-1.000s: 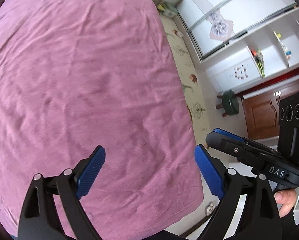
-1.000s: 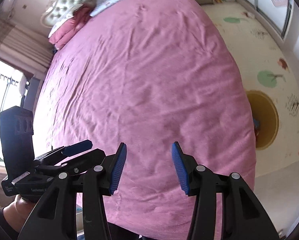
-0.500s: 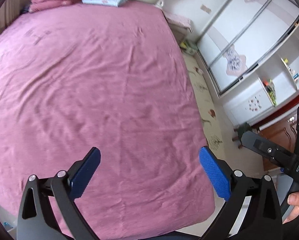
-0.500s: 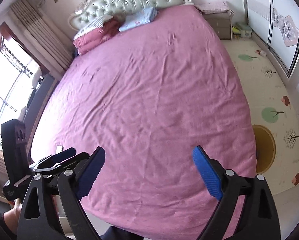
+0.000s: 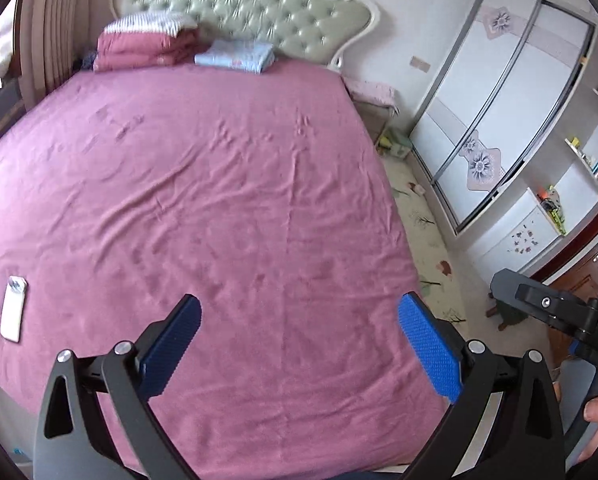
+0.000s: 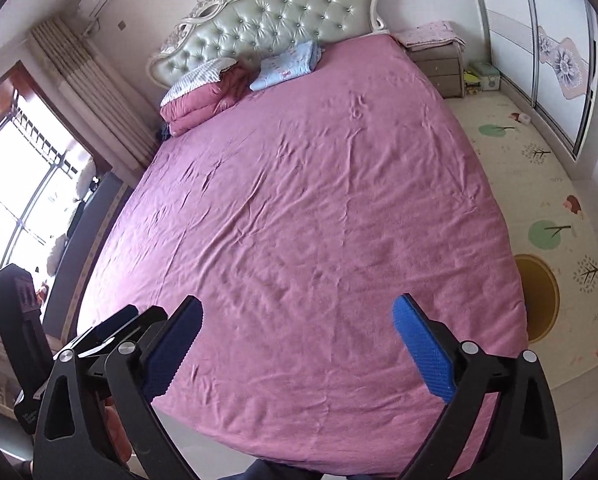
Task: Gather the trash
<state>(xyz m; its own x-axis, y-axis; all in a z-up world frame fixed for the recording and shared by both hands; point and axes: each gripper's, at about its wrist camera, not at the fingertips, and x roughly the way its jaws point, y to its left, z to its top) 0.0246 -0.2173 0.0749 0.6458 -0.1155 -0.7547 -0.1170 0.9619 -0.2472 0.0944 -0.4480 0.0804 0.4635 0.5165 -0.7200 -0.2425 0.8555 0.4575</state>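
Two claws hang over the foot of a bed (image 5: pixel 235 184), both spread wide with nothing between their blue ribbed pads. Beyond the left claw (image 5: pixel 299 344) the wrinkled purple-pink sheet (image 6: pixel 319 208) stretches to a tufted pale-green headboard (image 6: pixel 275 20). No trash can be made out anywhere on it; the one loose item is a flat white phone-like slab (image 5: pixel 13 314), far to the left of the left claw. Ahead of the right claw (image 6: pixel 299 344) lie folded pink bedding (image 6: pixel 203 104) and a light-blue folded cloth (image 6: pixel 287 66). Letters "DAS" show on the right claw's body.
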